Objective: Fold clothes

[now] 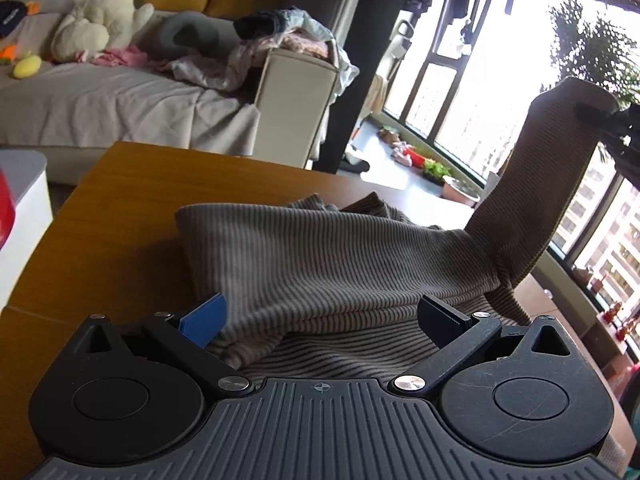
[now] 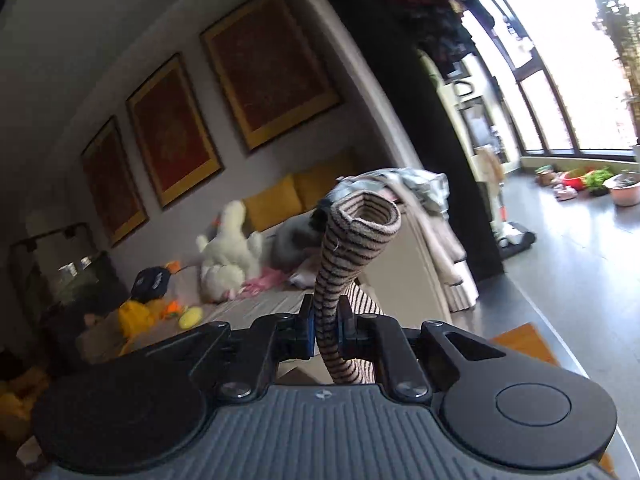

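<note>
Striped knit fabric covers most of the near part of the wooden table (image 1: 120,208): a ribbed sweater (image 1: 320,264) in beige with thin dark lines, lying bunched and partly doubled over itself, its upper layer rumpled into a soft ridge across a flatter layer nearest the camera. On the right, one sleeve (image 1: 560,168) rises off the heap and stretches up toward the bright window, pulled taut and lifted clear of the tabletop. At its top the right gripper (image 2: 325,330) pinches it, jaws pressed together on the fabric just below the cuff (image 2: 366,216); from the right wrist view the cuff stands upright above the pads, its opening a folded oval edged in dark stripes. The left gripper (image 1: 324,318) hovers low over the near edge of the sweater with its jaws spread wide, one blue pad (image 1: 204,320) at the left and a black one at the right, cloth lying between them but not clamped. Far behind the table stands a sofa (image 1: 120,96) with a white plush toy (image 1: 100,20) and a pile of other clothes (image 1: 288,36) on its armrest.
</note>
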Tool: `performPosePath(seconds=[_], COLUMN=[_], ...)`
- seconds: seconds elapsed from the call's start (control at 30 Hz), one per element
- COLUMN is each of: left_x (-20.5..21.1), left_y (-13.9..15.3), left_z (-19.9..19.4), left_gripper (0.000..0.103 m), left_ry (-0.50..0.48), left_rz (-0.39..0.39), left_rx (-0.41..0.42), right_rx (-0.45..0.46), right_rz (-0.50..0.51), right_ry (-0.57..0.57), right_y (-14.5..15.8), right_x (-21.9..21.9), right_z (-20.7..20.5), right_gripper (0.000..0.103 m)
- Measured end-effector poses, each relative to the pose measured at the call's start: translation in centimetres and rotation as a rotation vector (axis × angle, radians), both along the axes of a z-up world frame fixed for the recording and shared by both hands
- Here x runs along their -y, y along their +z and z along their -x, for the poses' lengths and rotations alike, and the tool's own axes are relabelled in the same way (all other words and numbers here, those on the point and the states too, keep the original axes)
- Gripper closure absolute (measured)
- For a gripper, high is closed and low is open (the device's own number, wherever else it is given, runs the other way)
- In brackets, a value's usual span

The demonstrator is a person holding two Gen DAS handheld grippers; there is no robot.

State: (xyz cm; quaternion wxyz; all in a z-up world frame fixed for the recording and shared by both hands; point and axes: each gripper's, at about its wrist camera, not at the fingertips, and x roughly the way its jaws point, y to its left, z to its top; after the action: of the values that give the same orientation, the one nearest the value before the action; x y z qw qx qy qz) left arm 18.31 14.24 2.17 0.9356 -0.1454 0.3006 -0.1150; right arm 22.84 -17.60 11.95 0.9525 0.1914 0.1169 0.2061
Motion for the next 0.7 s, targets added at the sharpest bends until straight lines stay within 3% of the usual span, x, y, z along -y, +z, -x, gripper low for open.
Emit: performPosePath(seconds=[0.17,0.37,0.53,0.6,0.7], left_x=[-4.4,-6.8,-6.9,-6.4,-5.5], left_y=[1.5,2.4,1.9,1.7,1.2], left_z=[2.8,4.9,4.4,4.0,3.2], left_gripper=[0.000,0.000,0.000,0.000,0.000], left_ry=[0.088,0.139,0.140,0.120,0.090], left_rz=[0.024,0.033,0.079,0.087,0.103], left_rx=[-0.021,-0.007,-0.027,-0.038,-0.056], right_rx=[-0.026,-0.102,-0.173,-0.190,-0.211], right_rz=[0.018,0.046,0.012,-0.002,-0.008], right_ry=[0.198,0.321,0.414,0.395,0.341], right_y=[-1.0,-2.9,-4.7,-5.1,-6.0], right_x=[-8.4,-14.1,-14.6,-13.3,-11.0], right_z=[-1.1,-0.9,-0.5,-0.3,0.1], right_gripper=[0.093,0.093,0.073,0.055,0.051])
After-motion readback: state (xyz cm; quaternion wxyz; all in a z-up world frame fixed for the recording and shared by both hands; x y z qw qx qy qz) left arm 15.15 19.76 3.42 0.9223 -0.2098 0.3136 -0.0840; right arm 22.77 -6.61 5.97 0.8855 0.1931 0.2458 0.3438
